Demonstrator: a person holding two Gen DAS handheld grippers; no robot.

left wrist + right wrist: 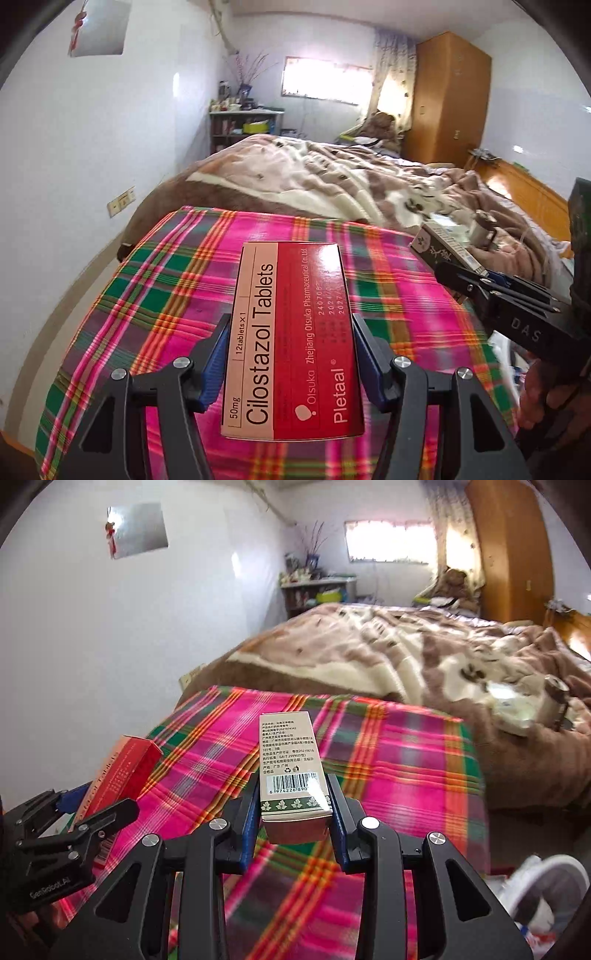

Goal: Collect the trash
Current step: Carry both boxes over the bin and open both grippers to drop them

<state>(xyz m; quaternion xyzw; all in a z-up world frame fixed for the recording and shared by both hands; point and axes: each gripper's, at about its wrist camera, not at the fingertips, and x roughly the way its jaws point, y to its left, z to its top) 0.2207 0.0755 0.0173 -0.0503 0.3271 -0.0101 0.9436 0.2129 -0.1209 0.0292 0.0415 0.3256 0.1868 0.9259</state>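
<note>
Carrying step, I judge: my left gripper (290,354) clamps the Cilostazol tablet box (291,339), right gripper (293,812) clamps the beige barcode carton (291,764); next I need a bin, unseen ahead.

Unmade bed (332,177), wardrobe (448,96), bright window (325,79)

We are in a home bedroom; a bed (332,177) with a rumpled brown-and-cream blanket (424,653) fills the middle; a wooden wardrobe (448,96) stands in the far corner beside a curtained window (325,79); a cluttered shelf (243,123) lines the far wall.
</note>
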